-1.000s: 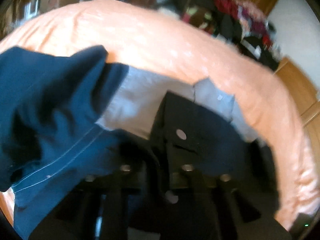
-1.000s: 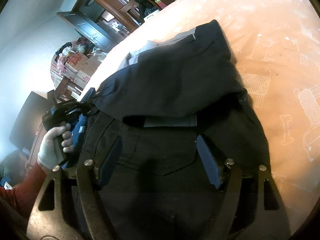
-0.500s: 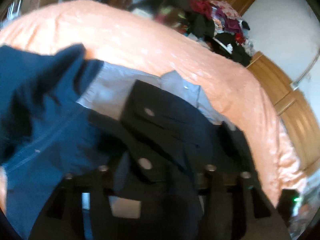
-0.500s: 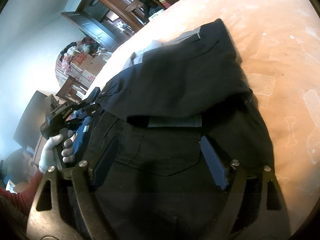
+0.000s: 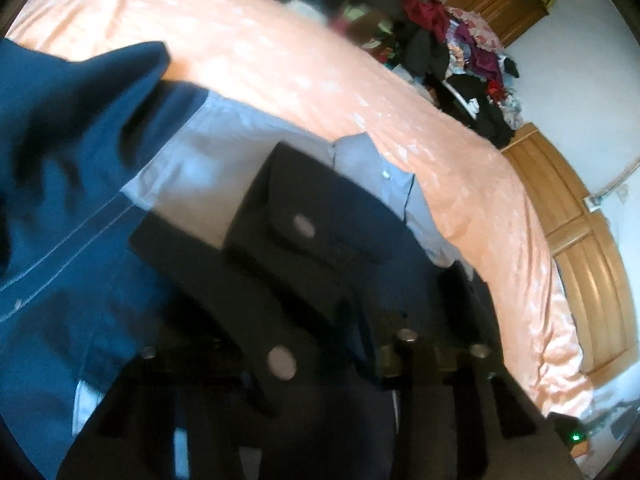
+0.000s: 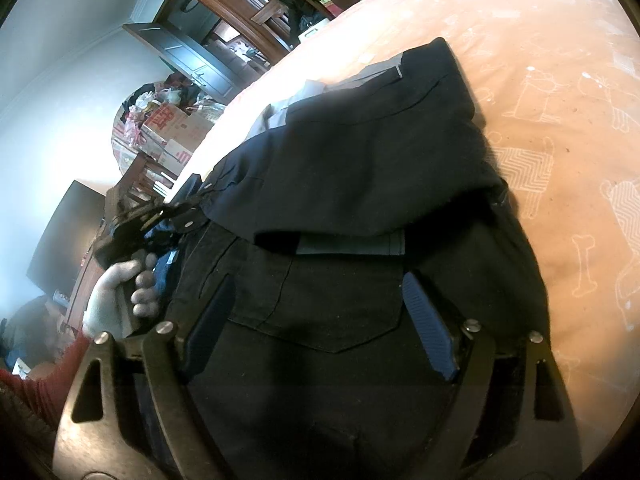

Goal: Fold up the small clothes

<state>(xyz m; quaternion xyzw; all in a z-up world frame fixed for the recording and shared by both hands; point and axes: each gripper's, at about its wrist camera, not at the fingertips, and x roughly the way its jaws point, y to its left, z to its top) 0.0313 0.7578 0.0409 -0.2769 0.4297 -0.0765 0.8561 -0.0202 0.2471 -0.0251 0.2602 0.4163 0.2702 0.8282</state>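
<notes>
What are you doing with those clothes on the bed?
A person is folding a pair of dark trousers on a bed with an orange bedsheet. Part of the trousers is already folded over. The right tool is open, its blue pads either side of the back pocket. The left tool, held in a gloved hand, is at the trousers' left edge; its grip can't be made out. A blue garment lies beside them.
</notes>
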